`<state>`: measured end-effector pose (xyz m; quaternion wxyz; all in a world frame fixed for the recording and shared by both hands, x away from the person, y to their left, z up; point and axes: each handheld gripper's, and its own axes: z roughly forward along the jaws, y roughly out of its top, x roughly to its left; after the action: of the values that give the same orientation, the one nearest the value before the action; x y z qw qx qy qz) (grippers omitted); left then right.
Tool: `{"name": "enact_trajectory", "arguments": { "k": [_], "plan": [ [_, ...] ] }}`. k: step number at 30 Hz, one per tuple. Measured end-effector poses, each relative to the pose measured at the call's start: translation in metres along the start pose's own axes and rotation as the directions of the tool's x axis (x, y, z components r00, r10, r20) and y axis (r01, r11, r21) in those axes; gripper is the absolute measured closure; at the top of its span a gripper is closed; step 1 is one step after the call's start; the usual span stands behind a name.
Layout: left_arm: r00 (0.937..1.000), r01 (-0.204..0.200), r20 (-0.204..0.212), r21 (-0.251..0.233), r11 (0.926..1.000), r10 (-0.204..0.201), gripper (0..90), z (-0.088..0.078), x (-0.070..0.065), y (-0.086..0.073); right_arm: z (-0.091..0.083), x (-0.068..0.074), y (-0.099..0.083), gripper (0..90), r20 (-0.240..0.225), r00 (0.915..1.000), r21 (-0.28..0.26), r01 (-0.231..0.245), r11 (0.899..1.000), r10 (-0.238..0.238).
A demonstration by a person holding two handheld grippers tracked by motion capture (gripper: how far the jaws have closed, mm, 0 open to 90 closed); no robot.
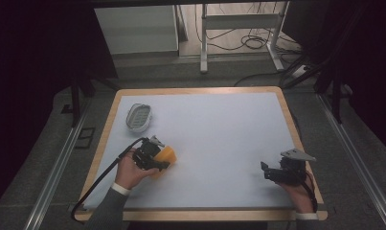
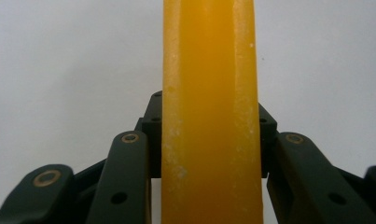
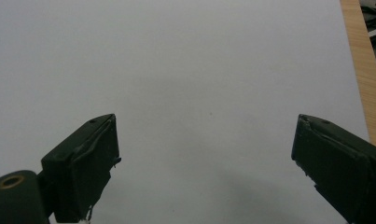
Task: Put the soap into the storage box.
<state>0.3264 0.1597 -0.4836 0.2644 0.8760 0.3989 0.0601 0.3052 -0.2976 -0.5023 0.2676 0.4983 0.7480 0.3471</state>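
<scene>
An orange-yellow block (image 1: 169,155) sits at the left of the white table surface (image 1: 219,134), gripped by my left gripper (image 1: 162,162). In the left gripper view the block (image 2: 209,70) stands upright between the two black jaws, whose pads press on both its sides; my left gripper (image 2: 209,123) is shut on it. My right gripper (image 1: 266,171) rests low at the right front of the table, pointing left. In the right gripper view my right gripper (image 3: 206,144) is open, with its fingers (image 3: 90,158) wide apart and only bare white surface between them.
A pale oval dish with a ribbed inside (image 1: 138,116) lies at the back left of the table. A wooden rim (image 1: 195,90) frames the white surface; it also runs along the right (image 3: 363,70). Beyond the table stand a metal frame and loose cables (image 1: 250,40).
</scene>
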Motion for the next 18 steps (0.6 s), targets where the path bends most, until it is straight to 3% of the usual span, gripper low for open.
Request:
{"name": "enact_trajectory", "arguments": {
  "k": [5,18],
  "plan": [
    [0.9996,0.026,0.011,-0.045,0.9986,-0.025,60.9,-0.015,0.010,0.001,-0.002,-0.003,0.000,7.4,0.007,0.9999,-0.005,-0.009,1.000,0.009],
    [0.9973,0.073,0.006,-0.078,0.9942,-0.073,60.9,-0.032,0.034,0.002,0.000,-0.003,-0.001,7.4,0.010,0.9999,0.002,-0.004,1.000,0.004]
  ]
}}
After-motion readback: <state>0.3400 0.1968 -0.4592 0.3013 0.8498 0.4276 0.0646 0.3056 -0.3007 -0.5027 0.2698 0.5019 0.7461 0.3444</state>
